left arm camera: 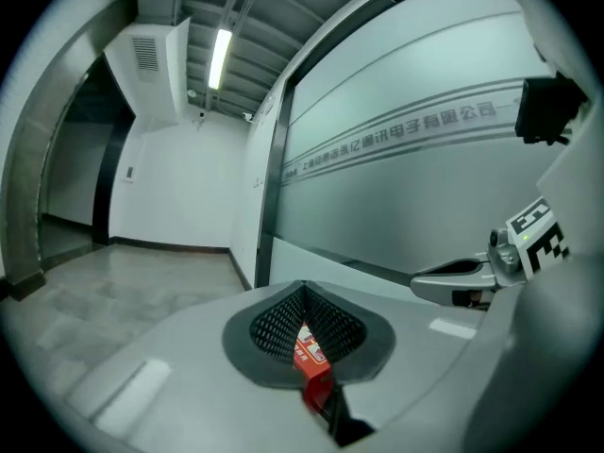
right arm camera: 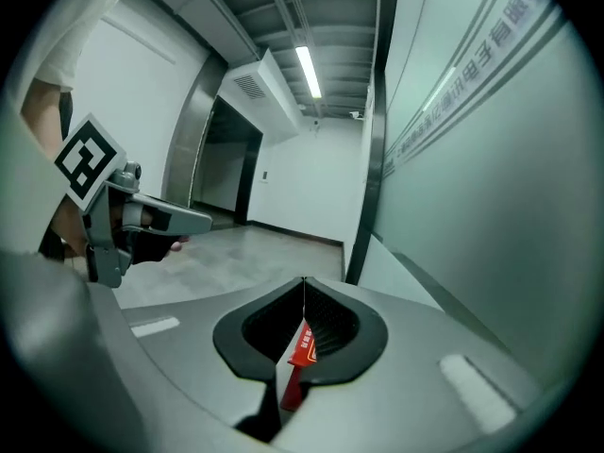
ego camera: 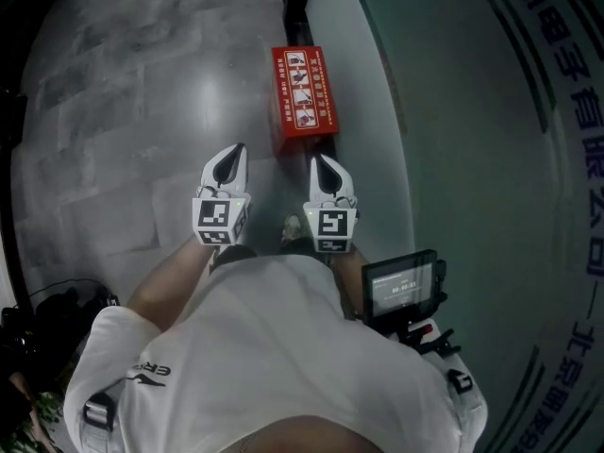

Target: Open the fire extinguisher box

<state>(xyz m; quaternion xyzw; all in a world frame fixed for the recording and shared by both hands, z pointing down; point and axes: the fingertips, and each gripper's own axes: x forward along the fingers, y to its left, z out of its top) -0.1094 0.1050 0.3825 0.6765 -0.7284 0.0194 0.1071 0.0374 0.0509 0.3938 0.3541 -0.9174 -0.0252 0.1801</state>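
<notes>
The red fire extinguisher box (ego camera: 304,91) stands on the grey floor (ego camera: 142,111), against the foot of the glass wall (ego camera: 453,111). Its lid appears shut, though the view is dim. The left gripper (ego camera: 236,151) and right gripper (ego camera: 319,160) are held side by side just short of the box, touching nothing. Both have their jaws together and empty (the box shows only beyond the tips).

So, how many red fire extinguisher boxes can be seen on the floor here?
1. The red fire extinguisher box stands on the floor beside the glass wall, ahead of the left gripper and right gripper. More may lie outside the views.
</notes>
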